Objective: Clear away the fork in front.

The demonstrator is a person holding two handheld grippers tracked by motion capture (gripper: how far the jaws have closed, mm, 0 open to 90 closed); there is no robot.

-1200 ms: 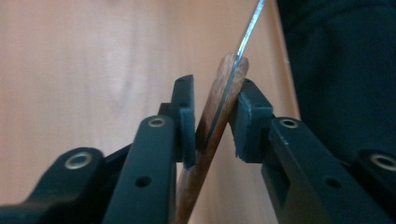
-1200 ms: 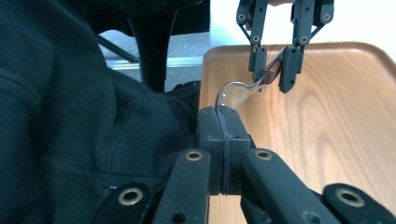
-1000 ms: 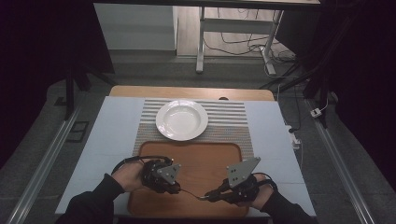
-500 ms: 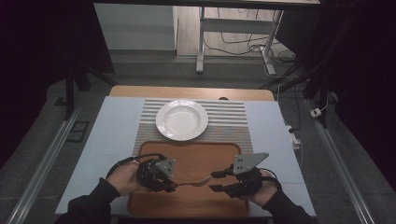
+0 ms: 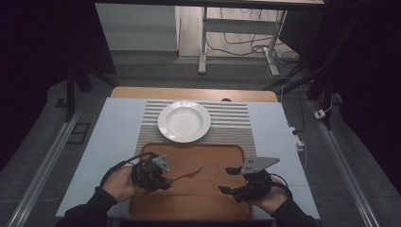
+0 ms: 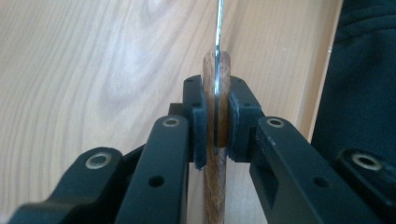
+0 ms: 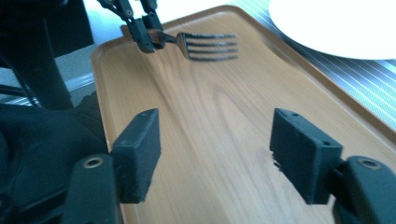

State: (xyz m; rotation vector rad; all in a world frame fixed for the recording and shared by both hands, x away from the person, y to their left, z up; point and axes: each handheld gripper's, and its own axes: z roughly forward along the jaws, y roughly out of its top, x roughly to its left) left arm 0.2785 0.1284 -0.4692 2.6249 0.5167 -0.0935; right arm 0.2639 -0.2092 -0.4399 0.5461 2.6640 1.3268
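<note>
A fork with a wooden handle hangs just above the wooden tray. My left gripper is shut on that handle, and the tines point toward the plate. In the left gripper view the pads clamp the handle from both sides over the tray. My right gripper stands open over the tray's right half; its jaws have just been opening and nothing is between them. The right gripper view has its wide jaws over bare tray, with the fork and the left gripper farther off.
A white plate sits on a striped mat behind the tray; the plate and mat fill the upper right of the right gripper view. A pale blue cover lies under everything. A dark sleeve is at the right.
The right gripper's jaws have opened and come off the fork's tine end. The fork now hangs from the left gripper alone, which shifted slightly left.
</note>
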